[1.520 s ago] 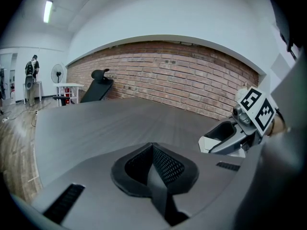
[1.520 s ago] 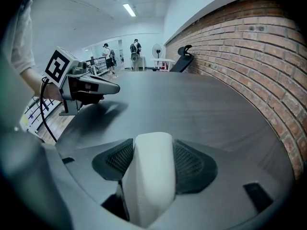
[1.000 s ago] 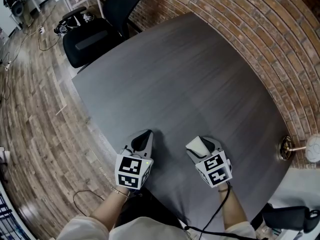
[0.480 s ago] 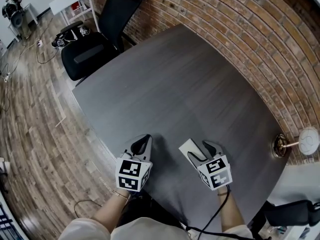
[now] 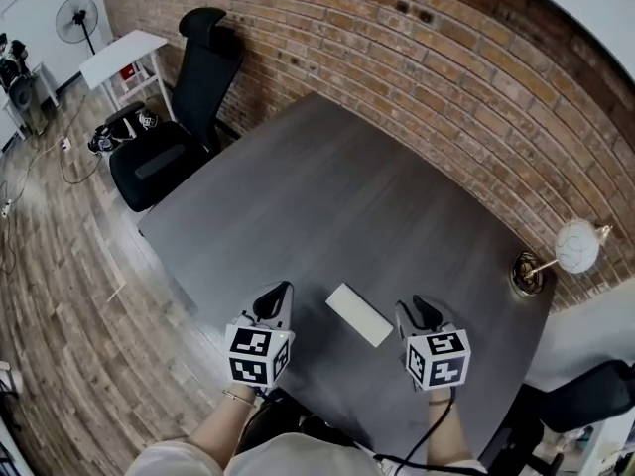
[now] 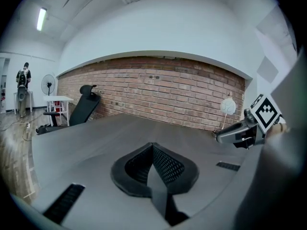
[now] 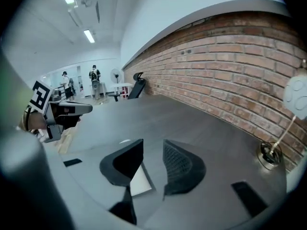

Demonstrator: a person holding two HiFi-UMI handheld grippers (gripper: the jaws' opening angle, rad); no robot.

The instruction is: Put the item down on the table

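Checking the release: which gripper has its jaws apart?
The right gripper: jaws apart, though just closing, nothing between them, the white box lying free; the left gripper's jaws meet.

one dark grey wood-grain table (image 5: 327,196); one flat white rectangular box (image 5: 359,314) lying on it; two hand-held two-jaw grippers, a left gripper (image 5: 281,293) and a right gripper (image 5: 419,307), the right one's jaws having just been closing with nothing gripped between them; one black high-backed office chair (image 5: 169,147) in full view; one small white side table (image 5: 124,56); one standing fan (image 5: 77,13); one white globe lamp (image 5: 573,246) on a brass base; two distant people (image 7: 94,78) in the right gripper view.
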